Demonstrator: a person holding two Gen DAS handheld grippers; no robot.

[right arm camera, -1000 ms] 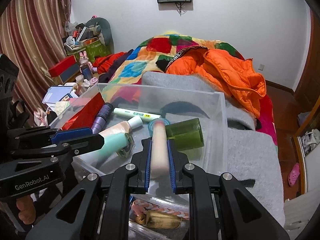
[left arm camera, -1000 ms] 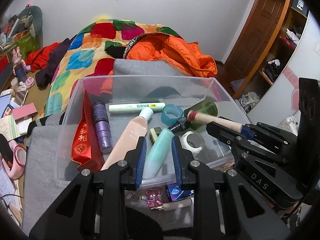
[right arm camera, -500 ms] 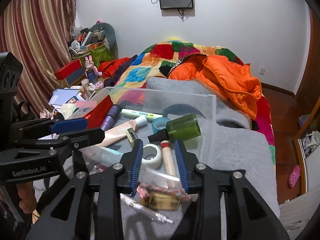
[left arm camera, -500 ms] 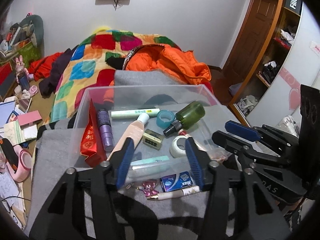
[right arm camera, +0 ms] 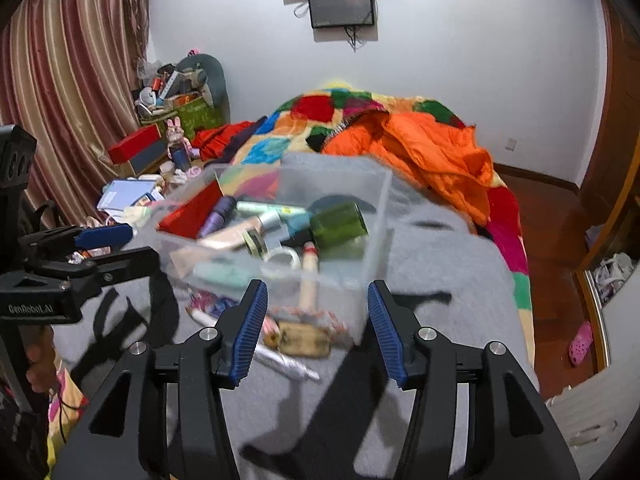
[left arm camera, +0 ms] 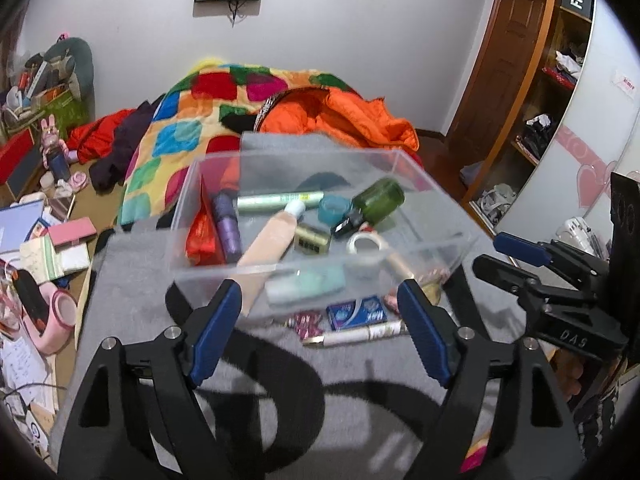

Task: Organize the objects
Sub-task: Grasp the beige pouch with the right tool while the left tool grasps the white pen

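Left gripper (left arm camera: 320, 326) hangs with jaws spread wide, nothing between the blue pads, short of the near wall of the clear plastic bin (left arm camera: 224, 268) on the grey blanket (left arm camera: 132, 320). Right gripper (right arm camera: 318, 330) likewise spread wide and empty, just in front of the bin's near right corner. Inside the bin, left to right: red packet (left arm camera: 200, 232), purple bottle (left arm camera: 228, 228), peach tube (left arm camera: 268, 244), mint tube (left arm camera: 308, 284), tape roll (left arm camera: 366, 246), green bottle (left arm camera: 378, 200). Not yet binned, on the blanket against the near wall: pink trinket (left arm camera: 306, 320), blue box (left arm camera: 356, 312), pale stick (left arm camera: 360, 334). Risks, as judged: the loose items lie close together and flush to the wall, so a descending finger could strike the bin and shove it, or pinch two things at once; the pale stick is round and may roll off the pads; the soft blanket gives under pressure and may spoil a low grasp. Both grippers share a small space and could collide. The left view shows the blue box and stick plainly, also the right gripper from the side. The right view alone shows a brown tag-like item (right arm camera: 304, 340) and a braided cord (right arm camera: 304, 314) by the corner; both are motion-blurred, identity uncertain.
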